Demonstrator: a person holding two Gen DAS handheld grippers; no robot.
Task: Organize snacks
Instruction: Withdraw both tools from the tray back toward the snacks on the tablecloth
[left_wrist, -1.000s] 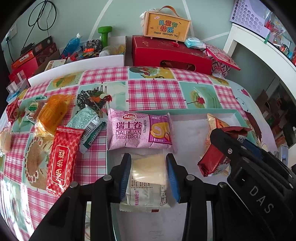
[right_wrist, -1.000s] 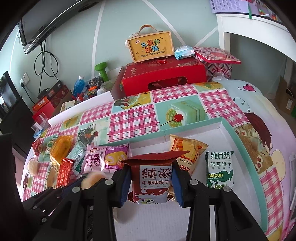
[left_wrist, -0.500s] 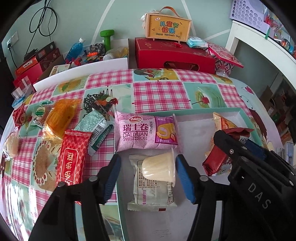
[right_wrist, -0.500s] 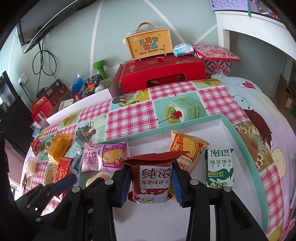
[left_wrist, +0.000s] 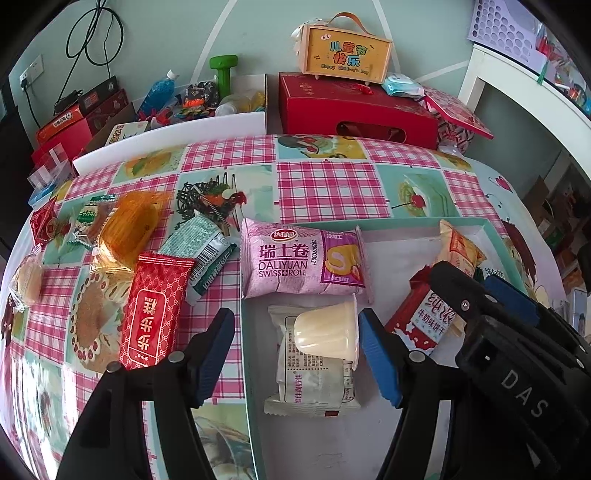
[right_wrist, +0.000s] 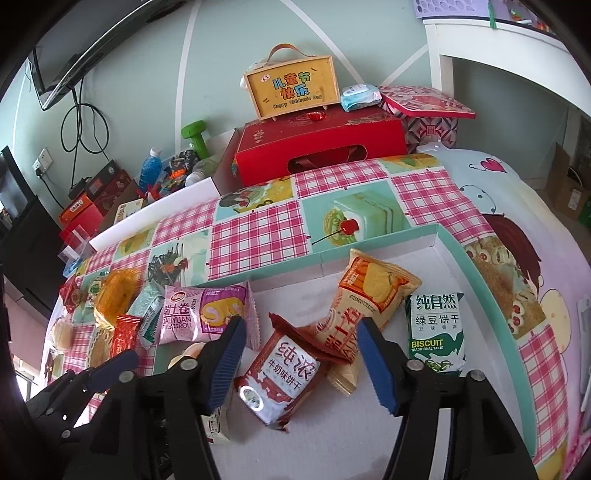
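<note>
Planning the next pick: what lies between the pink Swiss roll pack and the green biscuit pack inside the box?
In the right wrist view, the orange snack bag lies between the Swiss roll pack and the green biscuit pack.

Bright daylight; sharp; heavy fisheye warp
</note>
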